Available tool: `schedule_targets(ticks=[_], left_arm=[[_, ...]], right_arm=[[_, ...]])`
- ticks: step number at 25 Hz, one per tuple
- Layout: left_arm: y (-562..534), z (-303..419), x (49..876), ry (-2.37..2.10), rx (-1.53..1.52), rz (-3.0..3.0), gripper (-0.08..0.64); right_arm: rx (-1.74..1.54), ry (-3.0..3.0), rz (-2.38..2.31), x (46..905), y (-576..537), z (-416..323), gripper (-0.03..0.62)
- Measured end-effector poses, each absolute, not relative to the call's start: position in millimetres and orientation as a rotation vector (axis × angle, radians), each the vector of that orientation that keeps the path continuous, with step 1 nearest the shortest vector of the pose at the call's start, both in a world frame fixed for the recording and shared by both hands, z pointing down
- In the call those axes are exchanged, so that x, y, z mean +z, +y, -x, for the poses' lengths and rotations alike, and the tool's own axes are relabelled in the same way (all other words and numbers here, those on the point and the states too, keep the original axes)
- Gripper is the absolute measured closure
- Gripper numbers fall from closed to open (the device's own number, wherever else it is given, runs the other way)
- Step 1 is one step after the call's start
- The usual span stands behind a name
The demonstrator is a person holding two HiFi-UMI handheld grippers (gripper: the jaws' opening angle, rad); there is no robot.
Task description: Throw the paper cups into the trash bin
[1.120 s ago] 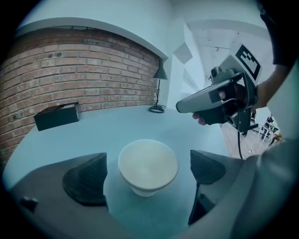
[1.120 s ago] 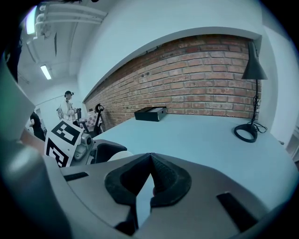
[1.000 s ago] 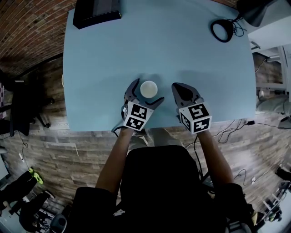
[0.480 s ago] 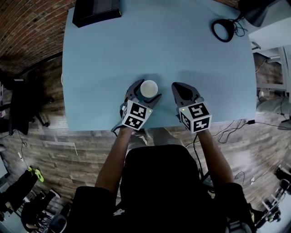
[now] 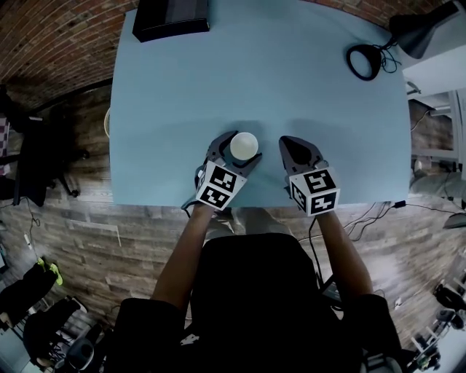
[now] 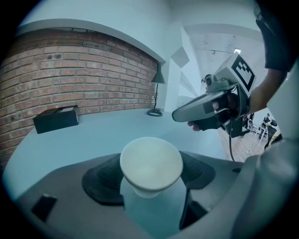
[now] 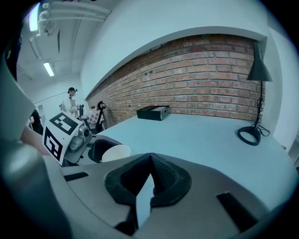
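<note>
A white paper cup (image 5: 244, 146) stands upright near the front edge of the light blue table (image 5: 306, 80). My left gripper (image 5: 242, 147) has a jaw on each side of the cup. Its jaws are closing, and the pads (image 6: 100, 179) sit close beside the cup (image 6: 151, 168); I see no firm press on it. My right gripper (image 5: 293, 146) rests just right of the cup, shut, with nothing between its pads (image 7: 163, 179). From the right gripper view, the cup (image 7: 116, 152) shows inside the left gripper (image 7: 70, 135).
A black box (image 5: 173, 16) lies at the table's far left. A black lamp base (image 5: 364, 62) with its cable sits far right. A pale round rim (image 5: 107, 122) peeks out below the table's left edge. A black chair (image 5: 29, 160) stands on the wooden floor at left.
The left gripper's jaws have drawn in from wide open to close around the cup. The cup and the right gripper have stayed in place.
</note>
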State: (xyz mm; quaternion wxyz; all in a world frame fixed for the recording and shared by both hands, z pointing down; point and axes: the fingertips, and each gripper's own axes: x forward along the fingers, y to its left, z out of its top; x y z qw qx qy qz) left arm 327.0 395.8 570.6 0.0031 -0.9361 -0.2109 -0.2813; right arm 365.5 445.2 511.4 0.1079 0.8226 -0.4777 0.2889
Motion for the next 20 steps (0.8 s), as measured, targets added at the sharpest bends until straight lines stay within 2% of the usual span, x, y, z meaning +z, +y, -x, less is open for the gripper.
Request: schedule_targets(ticks=[20], left_arm=[[287,-256,482,-0.124,-0.680,3.107,0.215]], right_arm=[[0.685,-1.755,-2.278,472,330,-323,0.597]])
